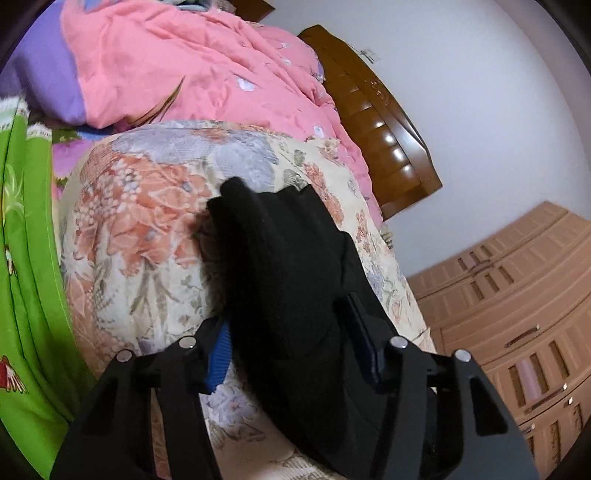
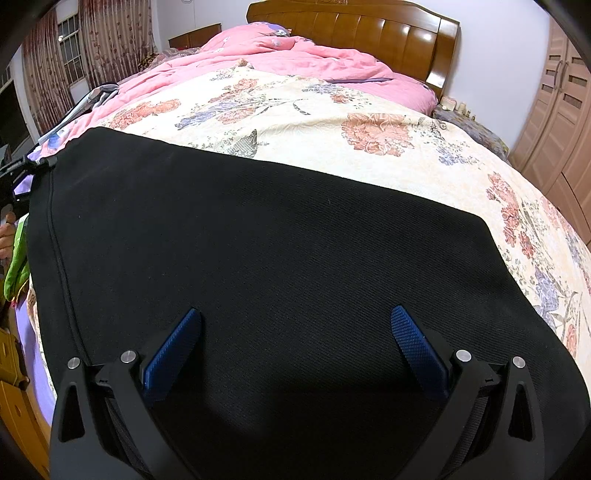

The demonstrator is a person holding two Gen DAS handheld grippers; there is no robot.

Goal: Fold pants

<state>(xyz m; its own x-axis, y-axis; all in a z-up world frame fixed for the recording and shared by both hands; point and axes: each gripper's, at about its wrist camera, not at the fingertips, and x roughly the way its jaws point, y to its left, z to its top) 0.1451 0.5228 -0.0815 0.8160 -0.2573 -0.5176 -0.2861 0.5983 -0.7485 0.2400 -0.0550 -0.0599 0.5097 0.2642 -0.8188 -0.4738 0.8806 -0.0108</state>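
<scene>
One pair of black pants is spread flat across the near part of the bed, on the floral bedspread, so that a broad, smooth panel is offered for folding. A seam is seen running down the panel's left side in the right wrist view.

The right gripper is held low over the near edge of the cloth with its jaws wide apart; nothing is held between the two blue pads. It is judged to be placed there either to press the fabric flat or to take the near edge for a fold.

In the left wrist view a thick bunch of the black cloth is lifted off the bedspread and passes between the fingers of the left gripper. The jaws are narrowed about that bunch, and it appears to be gripped, probably so that this end can be carried over onto the flat part.

Counted: one pair of pants, two grippers, one pink quilt pushed toward the one wooden headboard, and one wardrobe at the right wall.
</scene>
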